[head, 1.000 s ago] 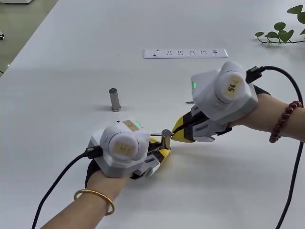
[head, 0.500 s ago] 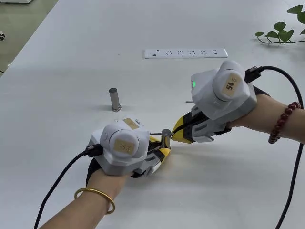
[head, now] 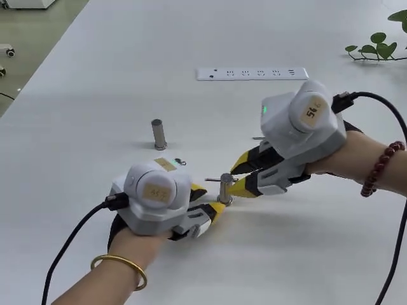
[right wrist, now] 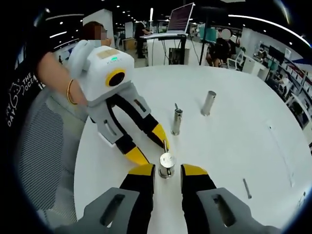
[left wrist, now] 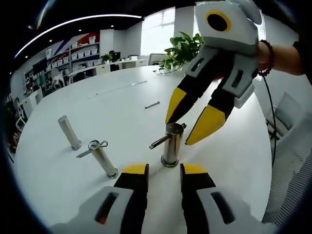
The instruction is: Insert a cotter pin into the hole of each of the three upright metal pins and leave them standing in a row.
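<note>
An upright metal pin [head: 225, 189] stands between my two grippers with a cotter pin [head: 213, 180] through its top hole. The same metal pin [left wrist: 170, 145] stands just ahead of my left gripper [left wrist: 164, 171], which is open and not touching it. My right gripper [right wrist: 168, 171] is open, its yellow jaws on either side of this metal pin [right wrist: 166, 164]. A second metal pin [left wrist: 103, 159] with a cotter pin in it stands to the left. A bare metal pin [head: 158, 134] stands further back.
A loose cotter pin [left wrist: 152, 104] lies on the white table [head: 95, 82] beyond the right gripper [head: 244, 175]. A white power strip [head: 252, 74] lies at the far side, and a plant sprig [head: 375, 48] at the far right.
My right gripper's jaws have spread apart and let go of the cotter pin, which stays in the metal pin. The left gripper has drawn back slightly. The head camera shifted a little.
</note>
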The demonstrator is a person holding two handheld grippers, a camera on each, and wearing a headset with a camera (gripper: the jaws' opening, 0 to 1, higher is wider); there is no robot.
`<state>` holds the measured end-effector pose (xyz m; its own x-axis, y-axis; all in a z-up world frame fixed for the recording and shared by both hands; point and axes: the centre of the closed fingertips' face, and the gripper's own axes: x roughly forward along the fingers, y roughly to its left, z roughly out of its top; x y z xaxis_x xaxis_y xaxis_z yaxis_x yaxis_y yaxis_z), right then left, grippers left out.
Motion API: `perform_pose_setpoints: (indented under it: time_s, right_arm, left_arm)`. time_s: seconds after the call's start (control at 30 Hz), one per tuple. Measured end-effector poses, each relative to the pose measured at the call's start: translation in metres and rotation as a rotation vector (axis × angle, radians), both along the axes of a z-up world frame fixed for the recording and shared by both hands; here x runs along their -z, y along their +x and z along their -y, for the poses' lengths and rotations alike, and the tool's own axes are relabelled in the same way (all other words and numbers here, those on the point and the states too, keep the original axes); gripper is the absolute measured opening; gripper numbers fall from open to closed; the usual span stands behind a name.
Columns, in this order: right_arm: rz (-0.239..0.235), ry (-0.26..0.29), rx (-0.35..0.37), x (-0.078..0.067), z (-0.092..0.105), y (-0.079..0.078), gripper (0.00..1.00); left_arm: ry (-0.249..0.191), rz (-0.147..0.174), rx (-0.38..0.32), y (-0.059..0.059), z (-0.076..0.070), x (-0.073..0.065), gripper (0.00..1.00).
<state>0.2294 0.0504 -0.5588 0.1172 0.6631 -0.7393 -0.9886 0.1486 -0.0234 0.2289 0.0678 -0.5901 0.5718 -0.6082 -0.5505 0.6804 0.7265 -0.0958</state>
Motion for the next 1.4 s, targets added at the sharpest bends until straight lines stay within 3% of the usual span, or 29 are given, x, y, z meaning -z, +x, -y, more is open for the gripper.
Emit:
perform_pose_setpoints:
  time_s: [0.2, 0.4, 0.67, 1.0, 1.2, 1.4]
  right_arm:
    - [-0.016, 0.006, 0.012, 0.002, -0.003, 0.000, 0.15]
    - [-0.022, 0.020, 0.018, 0.001, -0.011, 0.000, 0.15]
    - [-0.023, 0.006, 0.011, 0.005, -0.013, -0.002, 0.13]
    - [-0.030, 0.004, 0.022, 0.006, -0.014, 0.001, 0.09]
    - [-0.029, 0.005, 0.016, 0.007, -0.013, 0.002, 0.09]
    - [-0.027, 0.017, 0.019, 0.007, -0.013, 0.002, 0.08]
  left_arm:
    - [-0.035, -0.019, -0.035, -0.006, -0.005, -0.005, 0.31]
    - [-0.022, -0.019, -0.039, -0.014, -0.012, -0.010, 0.34]
    - [-0.030, 0.044, -0.063, -0.016, -0.027, -0.032, 0.40]
    - [-0.040, 0.067, -0.084, -0.018, -0.044, -0.045, 0.46]
    - [-0.012, 0.094, -0.108, -0.020, -0.052, -0.050, 0.53]
    - [-0.028, 0.095, -0.127, -0.024, -0.060, -0.051, 0.61]
